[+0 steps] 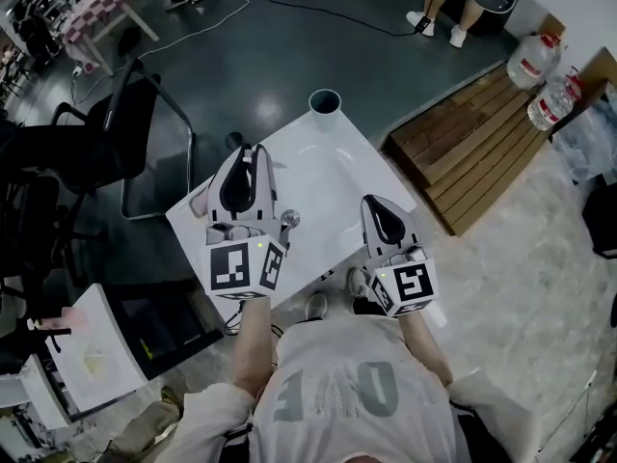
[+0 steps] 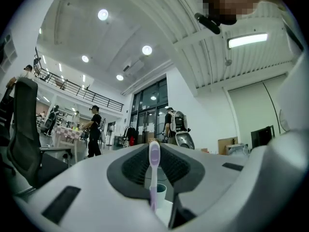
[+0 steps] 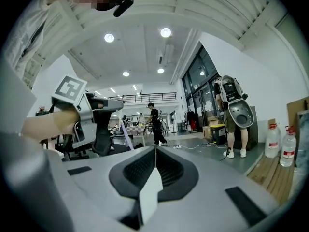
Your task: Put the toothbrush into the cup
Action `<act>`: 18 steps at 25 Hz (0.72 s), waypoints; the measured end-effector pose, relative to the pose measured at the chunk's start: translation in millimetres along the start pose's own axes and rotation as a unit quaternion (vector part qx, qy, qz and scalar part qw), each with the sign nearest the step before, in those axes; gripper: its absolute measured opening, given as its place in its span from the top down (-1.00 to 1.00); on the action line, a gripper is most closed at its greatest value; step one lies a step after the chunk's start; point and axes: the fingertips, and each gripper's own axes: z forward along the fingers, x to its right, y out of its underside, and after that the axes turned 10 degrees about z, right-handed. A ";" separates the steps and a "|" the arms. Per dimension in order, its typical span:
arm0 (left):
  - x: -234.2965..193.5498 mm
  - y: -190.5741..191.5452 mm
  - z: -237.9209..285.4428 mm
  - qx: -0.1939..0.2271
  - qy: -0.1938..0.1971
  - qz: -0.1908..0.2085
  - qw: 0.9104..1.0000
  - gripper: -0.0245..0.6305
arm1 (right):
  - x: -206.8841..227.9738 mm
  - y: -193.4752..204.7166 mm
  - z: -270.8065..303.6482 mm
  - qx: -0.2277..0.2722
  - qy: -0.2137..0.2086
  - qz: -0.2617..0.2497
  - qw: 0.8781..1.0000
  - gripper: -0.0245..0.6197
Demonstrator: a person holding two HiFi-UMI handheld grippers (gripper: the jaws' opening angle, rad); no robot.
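A purple and white toothbrush (image 2: 154, 170) stands upright between the jaws of my left gripper (image 2: 154, 146), which is shut on it. Beyond the brush, low in the gap, a pale blue cup (image 2: 160, 191) shows. In the head view the cup (image 1: 325, 101) stands at the far corner of the white table (image 1: 328, 177), and the left gripper (image 1: 253, 150) hovers over the table's left side and points toward it. My right gripper (image 1: 371, 201) is over the table's near right part; in its own view the right gripper (image 3: 155, 151) has its jaws together with nothing held. There the left gripper (image 3: 82, 115) shows at left with the brush (image 3: 126, 135).
A black office chair (image 1: 106, 143) stands left of the table. A wooden pallet (image 1: 472, 143) lies to the right, with water bottles (image 1: 535, 61) behind it. Cables run across the dark floor and people stand at the far edge (image 1: 439, 17). A small white stand (image 1: 92, 355) is at lower left.
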 end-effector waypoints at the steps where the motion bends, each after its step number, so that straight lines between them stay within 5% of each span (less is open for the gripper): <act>1: -0.5 -5.6 7.8 0.003 0.000 0.003 1.000 0.69 | 4.0 -0.3 -1.1 0.000 0.003 0.001 1.000 0.82; 10: 19.4 -60.8 81.1 0.069 0.040 0.036 0.996 0.68 | 32.6 -3.9 -4.9 0.005 0.029 0.016 0.999 0.82; 18: 30.4 -46.9 148.2 0.057 0.069 0.034 0.995 0.69 | 50.2 3.0 -5.9 -0.003 0.048 0.024 0.999 0.82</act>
